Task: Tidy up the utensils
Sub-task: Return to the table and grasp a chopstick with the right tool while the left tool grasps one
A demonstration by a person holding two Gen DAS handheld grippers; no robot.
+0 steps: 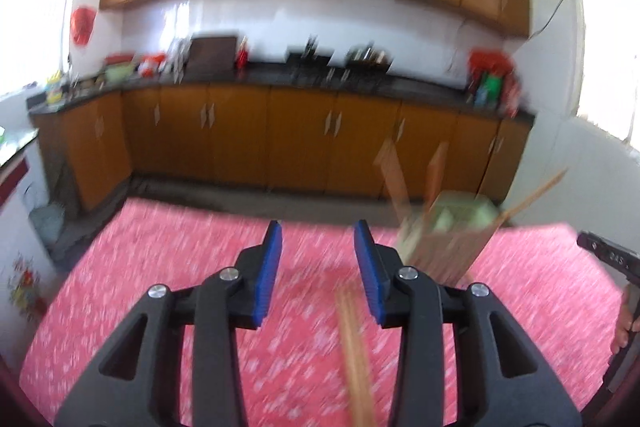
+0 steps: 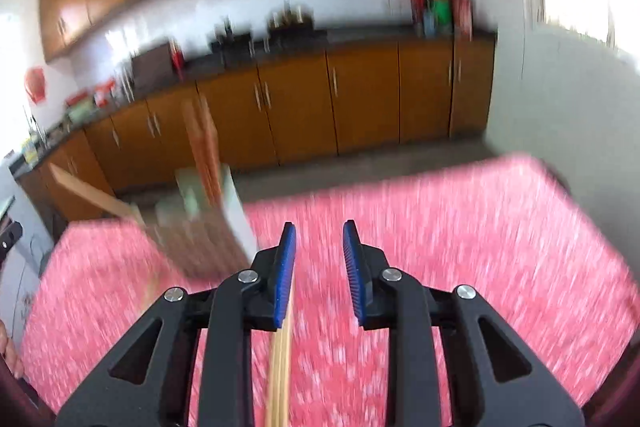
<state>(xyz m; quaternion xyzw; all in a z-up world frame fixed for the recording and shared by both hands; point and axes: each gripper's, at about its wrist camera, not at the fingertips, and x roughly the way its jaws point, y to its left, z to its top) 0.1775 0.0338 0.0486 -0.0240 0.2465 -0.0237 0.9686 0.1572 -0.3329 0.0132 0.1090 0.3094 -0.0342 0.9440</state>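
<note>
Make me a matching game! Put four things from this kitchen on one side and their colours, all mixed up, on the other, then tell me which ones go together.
Things:
1. patterned tablecloth
2. ribbed pads on the left gripper
3. wooden lower cupboard doors
4. tiled wall above the counter

Colours:
A. orange-brown
B. white
C. pink
D. blue

Pairs: 1-C, 2-D, 3-A, 4-B

The bundle of light wooden chopsticks lies on the cloth near the left gripper.
</note>
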